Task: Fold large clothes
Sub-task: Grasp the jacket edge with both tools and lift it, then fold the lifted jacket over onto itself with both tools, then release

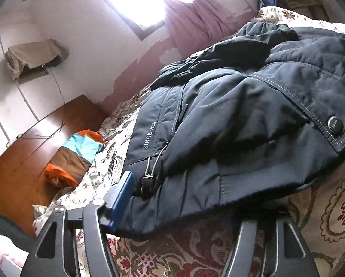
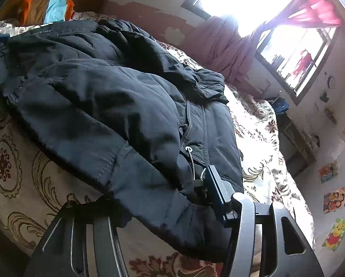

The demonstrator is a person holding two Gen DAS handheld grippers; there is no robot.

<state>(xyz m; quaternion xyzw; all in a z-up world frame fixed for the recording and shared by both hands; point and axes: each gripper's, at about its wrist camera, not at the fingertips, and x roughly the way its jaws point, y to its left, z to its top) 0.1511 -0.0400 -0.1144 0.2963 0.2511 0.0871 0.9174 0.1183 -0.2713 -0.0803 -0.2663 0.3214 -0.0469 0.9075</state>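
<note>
Dark padded jacket lies rumpled on the patterned bedspread. Left gripper and right gripper straddle its hem corners; pad contact probably, far fingers hidden. Risk: slippery bulk slides out, drawcord snags.

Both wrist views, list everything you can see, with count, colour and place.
jacket: one, dark navy, spread on the bed
bedspread: one, cream with red floral pattern, under the jacket
folded cloth: one, orange, turquoise and brown, at the bed's far edge by the wooden furniture
curtain: one, pink, bunched below the window
window: one, bright, on the wall
posters: several, colourful, on the wall
left gripper: jaws around the jacket's hem corner
right gripper: jaws around the other hem corner
</note>
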